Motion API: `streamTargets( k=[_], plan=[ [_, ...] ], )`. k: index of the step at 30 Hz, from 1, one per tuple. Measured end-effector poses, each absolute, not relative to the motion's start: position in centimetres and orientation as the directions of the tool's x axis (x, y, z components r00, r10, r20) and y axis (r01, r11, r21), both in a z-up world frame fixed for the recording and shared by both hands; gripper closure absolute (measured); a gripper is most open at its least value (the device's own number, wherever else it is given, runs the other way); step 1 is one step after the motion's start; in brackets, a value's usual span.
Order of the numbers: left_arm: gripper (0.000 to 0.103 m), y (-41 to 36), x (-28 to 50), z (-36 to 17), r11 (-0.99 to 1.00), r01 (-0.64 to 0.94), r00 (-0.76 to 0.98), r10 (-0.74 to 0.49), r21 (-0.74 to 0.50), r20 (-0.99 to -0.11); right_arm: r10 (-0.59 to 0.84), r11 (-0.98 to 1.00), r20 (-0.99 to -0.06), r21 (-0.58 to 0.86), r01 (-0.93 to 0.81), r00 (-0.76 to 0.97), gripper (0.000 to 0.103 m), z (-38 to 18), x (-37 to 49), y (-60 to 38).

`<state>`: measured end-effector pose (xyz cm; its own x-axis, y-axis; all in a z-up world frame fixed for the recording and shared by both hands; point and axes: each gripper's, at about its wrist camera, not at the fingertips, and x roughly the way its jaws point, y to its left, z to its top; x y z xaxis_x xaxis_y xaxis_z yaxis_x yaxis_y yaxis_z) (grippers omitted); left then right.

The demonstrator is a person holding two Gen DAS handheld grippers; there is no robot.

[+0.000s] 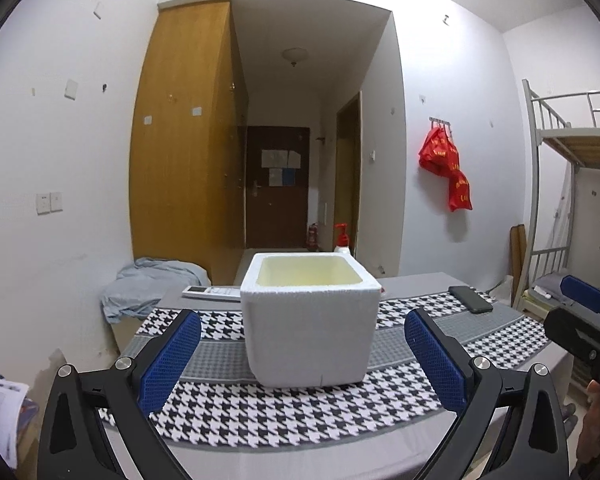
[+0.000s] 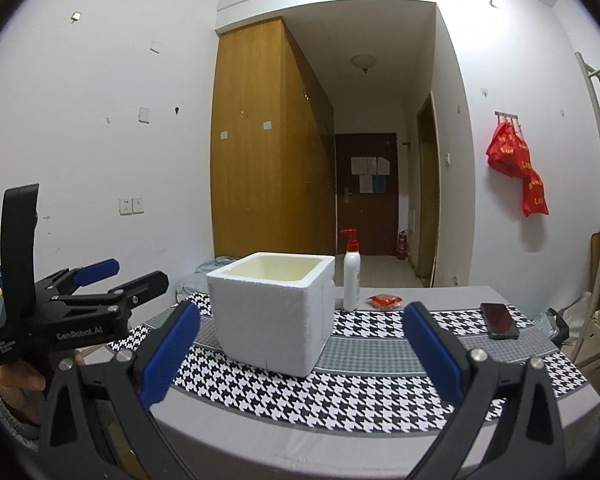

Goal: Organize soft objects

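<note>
Left wrist fisheye gives us the left hand-held gripper [image 1: 302,354] with its blue-padded fingers spread wide and nothing between them, hovering at the near edge of the desk [image 1: 420,282]. Straight ahead of it a white foam box [image 1: 310,332] stands upright on a black-and-white houndstooth runner [image 1: 284,408], its top open and its inner walls cream-coloured; we cannot see what lies inside. Behind the box lie a white remote control [image 1: 212,292] to the left and a dark phone [image 1: 470,299] to the right. From the right wrist view we see the right hand-held gripper [image 2: 300,350], likewise spread apart and empty, aimed at the same box. Just right of the box stands a white pump bottle [image 2: 351,276] with a red top, and near it a small red packet [image 2: 384,301] lies flat on the desk. On the left gripper's black body we read "GenRobot.AI". Red bags [image 2: 518,168] with yellow writing, too small to read, hang from wall hooks. Crumpled pale-blue fabric [image 1: 148,286] lies heaped beyond the desk's far left corner.
</note>
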<state>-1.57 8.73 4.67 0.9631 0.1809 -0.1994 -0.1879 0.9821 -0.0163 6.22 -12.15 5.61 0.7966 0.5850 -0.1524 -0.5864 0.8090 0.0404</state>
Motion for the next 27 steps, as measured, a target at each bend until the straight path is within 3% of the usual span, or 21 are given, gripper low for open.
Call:
streamTargets(
  k=[21,27],
  plan=[
    [0.001,7.0,-8.0,1.9,0.977,-0.213,0.967,0.21,-0.004,-0.147,0.572,0.82,-0.114,0.037,-0.571,0.813,0.001,3.2,0.5,-13.3],
    [0.001,6.6,-9.0,1.0,0.979,-0.204,0.968,0.202,0.004,-0.147,0.546,0.837,-0.144,0.047,-0.546,0.825,0.001,1.5,0.1,-13.4]
  ],
)
